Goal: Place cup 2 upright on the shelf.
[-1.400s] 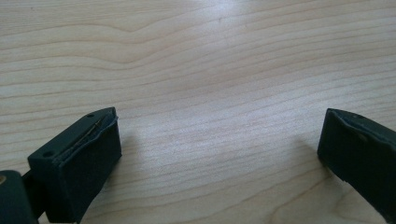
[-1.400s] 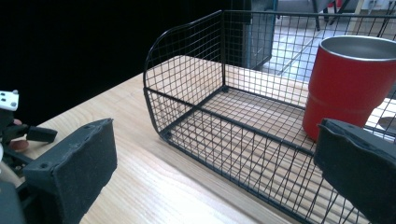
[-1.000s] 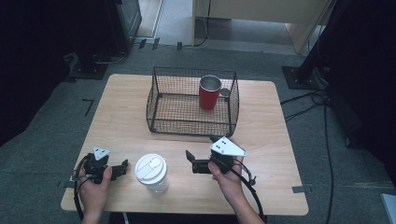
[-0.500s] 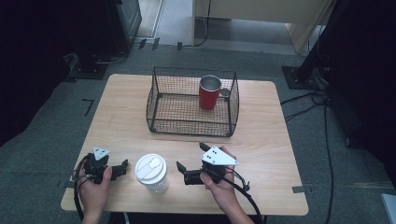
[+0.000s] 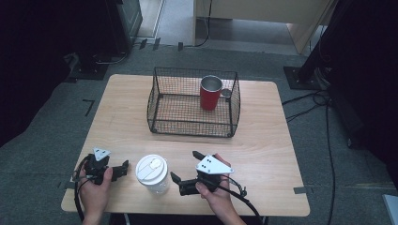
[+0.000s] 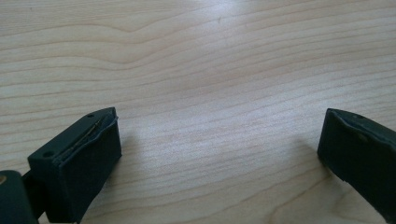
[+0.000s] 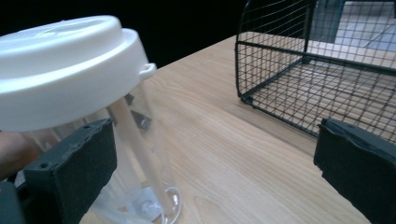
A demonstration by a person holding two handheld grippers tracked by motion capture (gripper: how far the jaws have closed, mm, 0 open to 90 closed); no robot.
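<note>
A clear plastic cup point(image 5: 151, 172) with a white lid stands upright near the table's front edge. My right gripper point(image 5: 183, 165) is just to its right, open, its jaws pointing left toward the cup. In the right gripper view the cup point(image 7: 88, 98) rises beside the left jaw, and my right gripper point(image 7: 215, 144) has only bare wood between its jaws. My left gripper point(image 5: 123, 168) rests at the front left of the table, left of the cup. The left gripper view shows my left gripper point(image 6: 219, 135) open over bare wood.
A black wire basket point(image 5: 162, 101) stands at the middle back of the table, with a red mug point(image 5: 210, 93) upright in its right part. The basket's near corner point(image 7: 299, 70) lies ahead of the right gripper. Cables trail on the floor to the right.
My right gripper has moved left and toward the front edge, turning its jaws toward the cup. The left gripper and the cup have stayed put.
</note>
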